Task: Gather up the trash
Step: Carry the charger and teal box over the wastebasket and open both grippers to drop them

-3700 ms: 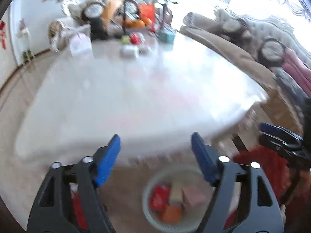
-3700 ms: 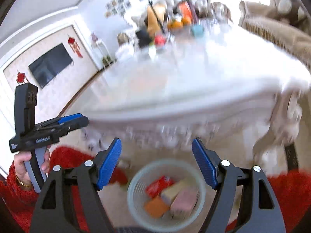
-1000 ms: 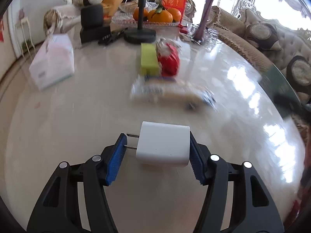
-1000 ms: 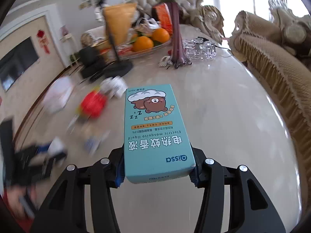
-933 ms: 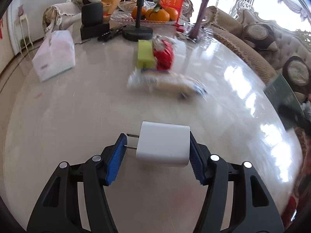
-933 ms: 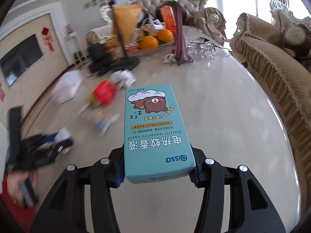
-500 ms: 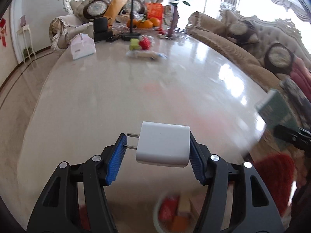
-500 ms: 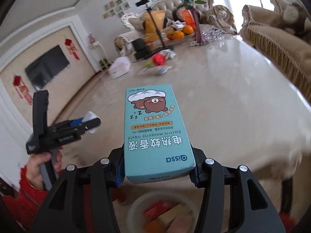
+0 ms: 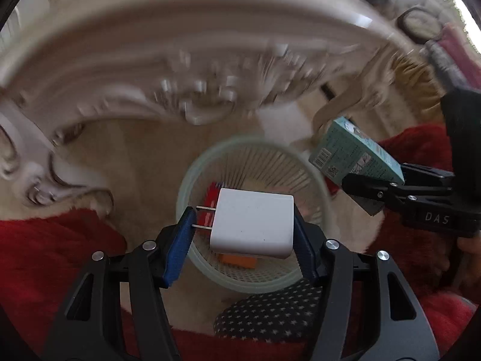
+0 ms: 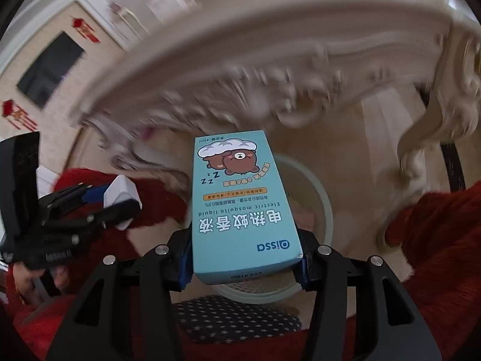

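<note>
My left gripper [image 9: 243, 234] is shut on a white plug charger [image 9: 252, 222], held right above a pale green waste basket [image 9: 192, 180] on the floor. Red and orange packets [image 9: 239, 261] lie in the basket. My right gripper [image 10: 243, 254] is shut on a teal mosquito-liquid box [image 10: 240, 201] with a bear picture, above the same basket [image 10: 318, 198]. In the left wrist view the right gripper [image 9: 369, 189] and its box [image 9: 348, 153] hang at the basket's right rim. In the right wrist view the left gripper [image 10: 99, 201] with the charger [image 10: 120, 194] is to the left.
The carved white edge of the marble table [image 9: 180, 69] curves just above and behind the basket, with a carved leg [image 10: 433, 120] at the right. A black star-patterned slipper [image 9: 270, 313] and red trouser legs [image 9: 48, 258] flank the basket's near side.
Both grippers have come off the tabletop and dropped below the table edge, tilting down over the basket. They still hold the charger and the box.
</note>
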